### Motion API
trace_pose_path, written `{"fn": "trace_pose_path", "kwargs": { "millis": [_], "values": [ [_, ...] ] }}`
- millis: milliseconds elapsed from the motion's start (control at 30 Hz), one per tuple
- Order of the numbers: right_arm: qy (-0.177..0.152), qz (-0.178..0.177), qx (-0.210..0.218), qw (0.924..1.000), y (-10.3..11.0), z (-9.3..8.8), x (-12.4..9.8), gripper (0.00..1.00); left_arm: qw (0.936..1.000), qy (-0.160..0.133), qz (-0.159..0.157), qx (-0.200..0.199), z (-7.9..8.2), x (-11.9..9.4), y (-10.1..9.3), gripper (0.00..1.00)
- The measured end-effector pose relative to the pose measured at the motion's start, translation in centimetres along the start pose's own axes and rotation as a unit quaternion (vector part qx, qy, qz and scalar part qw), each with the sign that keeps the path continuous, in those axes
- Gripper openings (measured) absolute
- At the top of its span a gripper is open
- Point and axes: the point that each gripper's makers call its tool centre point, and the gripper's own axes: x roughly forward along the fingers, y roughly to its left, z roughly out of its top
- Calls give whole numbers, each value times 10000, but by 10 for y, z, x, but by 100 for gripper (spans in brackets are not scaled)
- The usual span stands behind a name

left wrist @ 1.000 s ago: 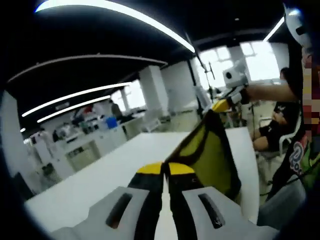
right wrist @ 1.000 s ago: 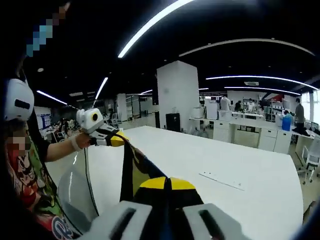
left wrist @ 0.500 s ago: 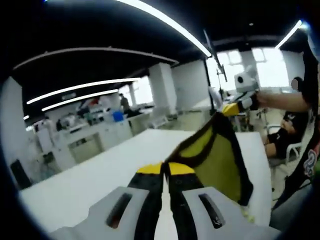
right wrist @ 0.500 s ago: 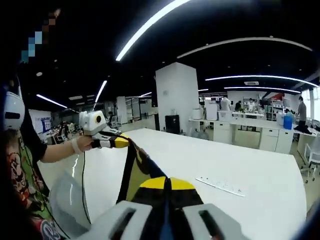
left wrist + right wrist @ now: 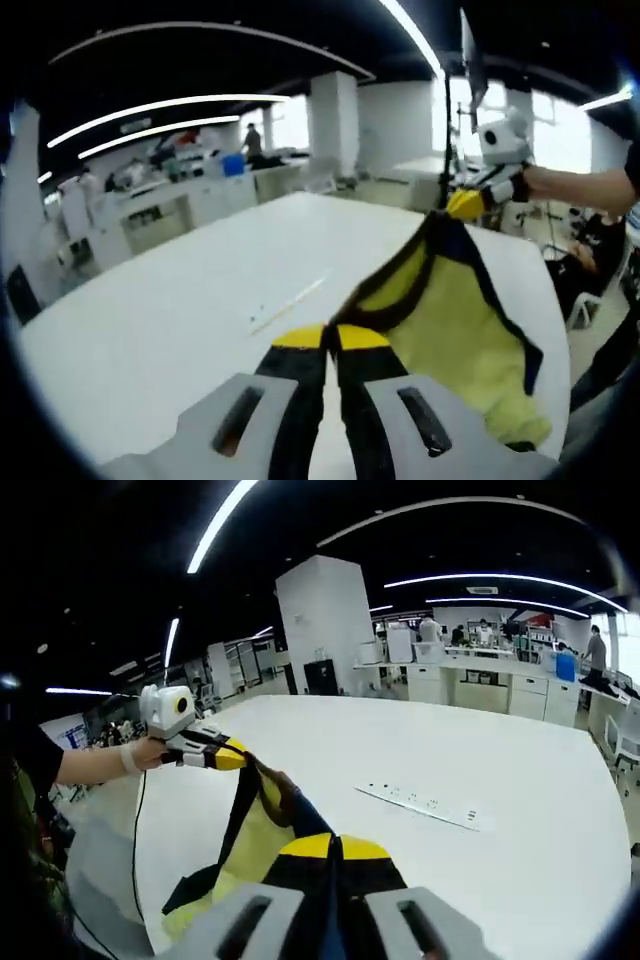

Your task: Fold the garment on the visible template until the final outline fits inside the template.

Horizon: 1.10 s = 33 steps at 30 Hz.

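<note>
An open-plan lab: long white benches (image 5: 470,695), ceiling strip lights (image 5: 165,105), broad white table (image 5: 150,330).

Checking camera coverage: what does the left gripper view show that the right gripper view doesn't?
Left gripper view: the left gripper up close, shut on the yellow garment, and a seated person. Right gripper view: the right gripper up close, shut on the garment, a white column, a black cabinet. Both: the garment stretched between grippers, the white table, a long white strip.
</note>
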Motion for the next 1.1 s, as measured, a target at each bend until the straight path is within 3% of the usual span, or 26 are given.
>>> {"fn": "trace_pose_path", "kwargs": {
  "millis": [267, 300, 400, 700, 1100],
  "values": [
    [543, -256, 103, 9981, -41, -37, 45, 0, 9980, 540, -140, -300, -48, 55, 15, 0],
    [607, -284, 96, 9977, -44, -41, 49, 0, 9961, 599, -137, -635, -54, 62, 16, 0],
    [842, -381, 93, 9957, -57, -56, 61, 0, 9955, 724, -181, -587, -66, 78, 21, 0],
    [1182, -472, 220, 9916, -73, -86, 82, 0, 9916, 1077, -277, -664, -89, 102, 24, 0],
    [1505, -581, 319, 9864, -87, -114, 90, 0, 9875, 1338, -258, -798, -108, 116, 24, 0]
  ]
}}
